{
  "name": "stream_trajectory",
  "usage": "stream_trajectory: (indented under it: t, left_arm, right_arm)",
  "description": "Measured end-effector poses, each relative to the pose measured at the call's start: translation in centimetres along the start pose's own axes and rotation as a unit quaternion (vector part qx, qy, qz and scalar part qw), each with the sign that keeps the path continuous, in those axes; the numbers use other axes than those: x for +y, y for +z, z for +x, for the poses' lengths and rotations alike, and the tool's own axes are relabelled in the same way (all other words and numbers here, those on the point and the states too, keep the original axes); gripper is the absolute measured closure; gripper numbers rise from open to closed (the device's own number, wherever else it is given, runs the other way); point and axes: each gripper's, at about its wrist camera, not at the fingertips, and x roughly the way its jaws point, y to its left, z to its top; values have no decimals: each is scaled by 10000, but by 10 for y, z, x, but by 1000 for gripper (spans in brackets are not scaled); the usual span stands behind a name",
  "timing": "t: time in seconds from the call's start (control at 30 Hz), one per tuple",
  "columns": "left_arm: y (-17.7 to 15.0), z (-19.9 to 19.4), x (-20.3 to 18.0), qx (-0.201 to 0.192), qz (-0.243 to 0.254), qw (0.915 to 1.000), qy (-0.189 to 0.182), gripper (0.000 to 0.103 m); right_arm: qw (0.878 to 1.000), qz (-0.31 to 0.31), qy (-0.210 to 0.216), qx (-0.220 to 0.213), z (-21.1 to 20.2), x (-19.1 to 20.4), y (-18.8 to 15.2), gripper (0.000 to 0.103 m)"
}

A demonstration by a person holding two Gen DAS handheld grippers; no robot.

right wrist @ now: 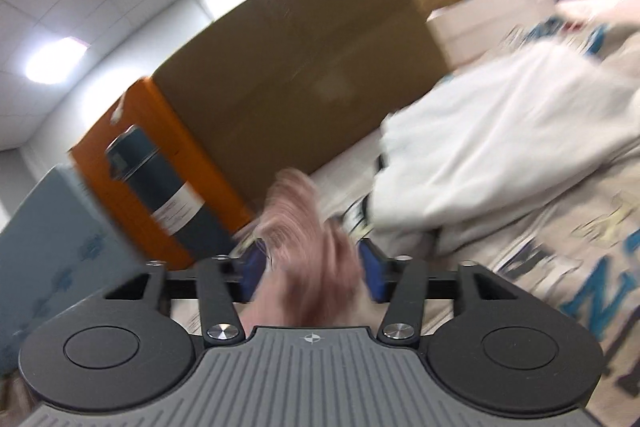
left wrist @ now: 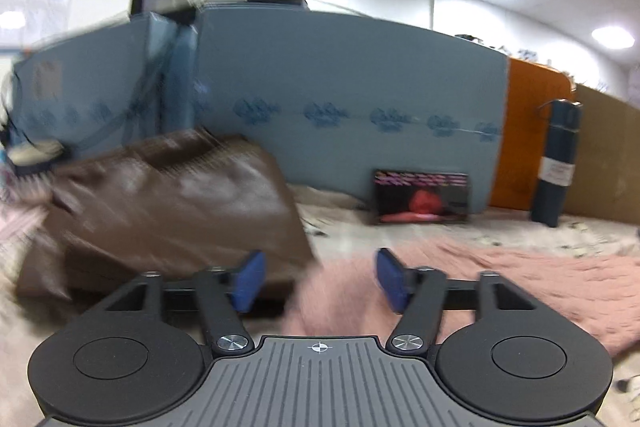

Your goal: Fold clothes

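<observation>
A pink knitted garment (left wrist: 480, 279) lies spread on the cloth-covered surface, from under my left gripper (left wrist: 320, 279) out to the right. That gripper is open; its blue pads (left wrist: 250, 281) stand wide apart above the pink cloth and do not touch it. In the right wrist view a bunched fold of the same pink garment (right wrist: 308, 247) stands up between the blue pads (right wrist: 372, 273) of my right gripper (right wrist: 312, 271). Those jaws are parted and loose around the blurred cloth.
A brown cushion (left wrist: 172, 203) sits to the left. A blue partition (left wrist: 340, 75), an orange panel (left wrist: 532, 131) and a cardboard sheet (right wrist: 300, 59) close off the back. A dark bottle (left wrist: 556, 163) and a small picture (left wrist: 422, 197) stand there. A white garment (right wrist: 500, 139) lies to the right.
</observation>
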Motion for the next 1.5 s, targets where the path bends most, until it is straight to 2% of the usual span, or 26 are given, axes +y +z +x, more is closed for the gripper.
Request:
stream_trajectory:
  t: [0.07,0.13,0.17,0.27,0.33,0.37,0.5,0.6,0.67,0.73,0.77,0.8,0.83,0.87,0.9,0.97,1.13,1.2,1.27,1.33,1.4,1.5]
  left_arm:
    - [6,-1,2,-103,277,9993,243,27]
    - [12,-4,4,-219,512,9982,224,27]
    - [15,-6,4,-304,613,9976,82,27]
    - [20,-12,-6,-631,1108,9911,-383,27]
    - [20,-10,-20,-658,1571,9836,-587,27]
    - [20,-7,-26,-573,1772,9795,-766,27]
    - [17,12,-47,-102,2325,9623,-1409,26]
    - [17,31,-49,346,2141,9602,-1760,24]
    - [16,44,-49,657,1928,9585,-1993,20]
    - [15,52,-48,874,1808,9556,-2158,21]
    - [14,56,-48,961,1795,9533,-2231,22]
    - [14,57,-48,984,1839,9518,-2248,35]
    - [13,57,-48,976,1885,9509,-2251,48]
    - [12,56,-48,965,1930,9501,-2253,73]
    - [11,53,-47,886,1955,9509,-2230,83]
    - [7,44,-47,638,2070,9520,-2163,91]
    - [2,-2,-56,-117,2489,9476,-2000,92]
    - [-1,-21,-61,-250,2611,9420,-2094,92]
    - [-6,-35,-63,-295,2569,9401,-2223,92]
    - [-12,-46,-66,-347,2570,9383,-2286,97]
    - [-17,-51,-70,-432,2769,9352,-2164,97]
    - [-11,-43,-68,-514,2895,9392,-1774,88]
  right_arm:
    - [9996,136,-15,-230,-5,-5,3,40]
    - [9988,234,228,-367,-11,-8,5,37]
    - [9981,250,395,-398,-13,-8,6,35]
    - [9946,144,1023,-69,-12,-3,5,25]
    - [9900,25,1381,288,-8,1,3,22]
    - [9882,-97,1448,492,-5,5,2,18]
    - [9809,-362,1390,1309,13,13,-7,18]
    - [9795,-443,1201,1558,19,15,-13,18]
    - [9792,-438,1146,1617,20,14,-15,18]
    - [9792,-418,1140,1624,21,12,-16,18]
    - [9792,-418,1137,1627,22,12,-16,18]
    - [9792,-425,1129,1631,21,12,-16,17]
    - [9792,-436,1120,1634,21,12,-15,17]
    - [9792,-453,1112,1636,21,12,-15,17]
    - [9792,-469,1104,1638,22,13,-16,17]
    - [9791,-511,1084,1644,23,15,-16,17]
    - [9796,-599,1064,1594,23,18,-17,16]
    - [9801,-567,1088,1562,22,18,-17,16]
    - [9805,-473,1141,1532,20,16,-15,16]
    - [9793,-378,1259,1539,17,17,-15,16]
    - [9742,-300,1518,1641,14,25,-16,16]
    - [9680,-200,1837,1698,8,38,-20,16]
